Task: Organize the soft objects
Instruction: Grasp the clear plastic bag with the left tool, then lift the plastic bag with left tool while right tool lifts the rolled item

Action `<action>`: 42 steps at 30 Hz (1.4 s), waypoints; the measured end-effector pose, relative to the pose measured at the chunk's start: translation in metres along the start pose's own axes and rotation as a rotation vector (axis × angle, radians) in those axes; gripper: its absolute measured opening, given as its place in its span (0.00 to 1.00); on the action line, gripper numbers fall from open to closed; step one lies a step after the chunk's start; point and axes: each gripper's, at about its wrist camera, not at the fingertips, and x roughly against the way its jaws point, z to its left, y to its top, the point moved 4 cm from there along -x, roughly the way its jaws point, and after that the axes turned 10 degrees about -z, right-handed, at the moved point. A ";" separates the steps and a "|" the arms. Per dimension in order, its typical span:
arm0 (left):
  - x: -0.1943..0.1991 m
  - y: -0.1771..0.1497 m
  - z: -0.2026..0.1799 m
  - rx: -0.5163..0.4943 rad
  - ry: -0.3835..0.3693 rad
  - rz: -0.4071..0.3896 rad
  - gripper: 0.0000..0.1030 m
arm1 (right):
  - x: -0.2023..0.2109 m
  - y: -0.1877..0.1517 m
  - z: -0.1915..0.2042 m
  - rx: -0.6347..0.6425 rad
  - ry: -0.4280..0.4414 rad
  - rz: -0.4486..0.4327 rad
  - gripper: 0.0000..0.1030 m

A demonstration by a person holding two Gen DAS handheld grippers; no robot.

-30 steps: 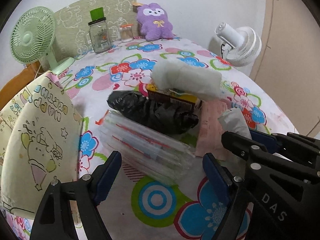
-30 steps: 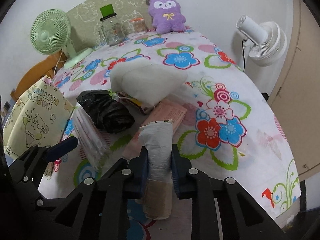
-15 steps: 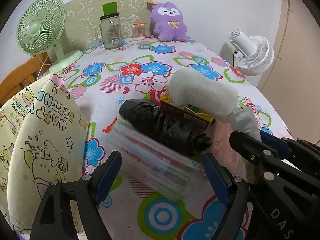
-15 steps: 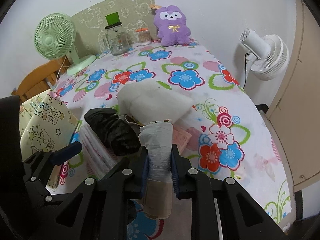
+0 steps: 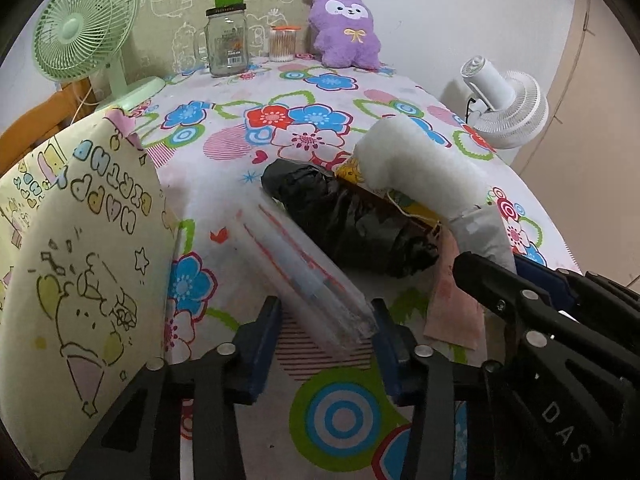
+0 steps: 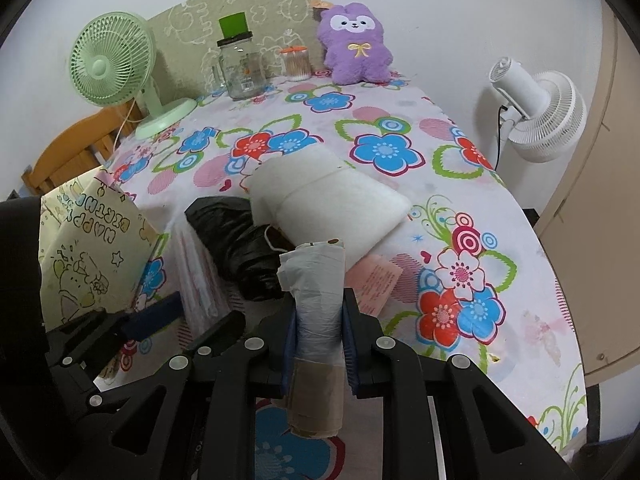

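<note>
Floral tablecloth (image 5: 280, 92); brown box (image 5: 404, 208) mostly hidden

Tablecloth (image 6: 400, 128): matt printed cloth, floral. Black bag bundle (image 5: 352, 216): crinkled glossy plastic film. Clear plastic bag stack (image 5: 304, 272): smooth, translucent. White foam pad (image 6: 332, 196): matt, finely fuzzy. Roll of white bags (image 6: 318, 292): thin wrinkled film on a brown paper core. Purple plush toy (image 6: 356, 46): fleecy. Jar (image 5: 226, 46): clear glass.
</note>
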 end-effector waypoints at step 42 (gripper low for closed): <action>0.074 0.008 -0.012 -0.077 -0.026 -0.130 0.10 | 0.064 0.007 0.025 0.010 0.017 -0.120 0.23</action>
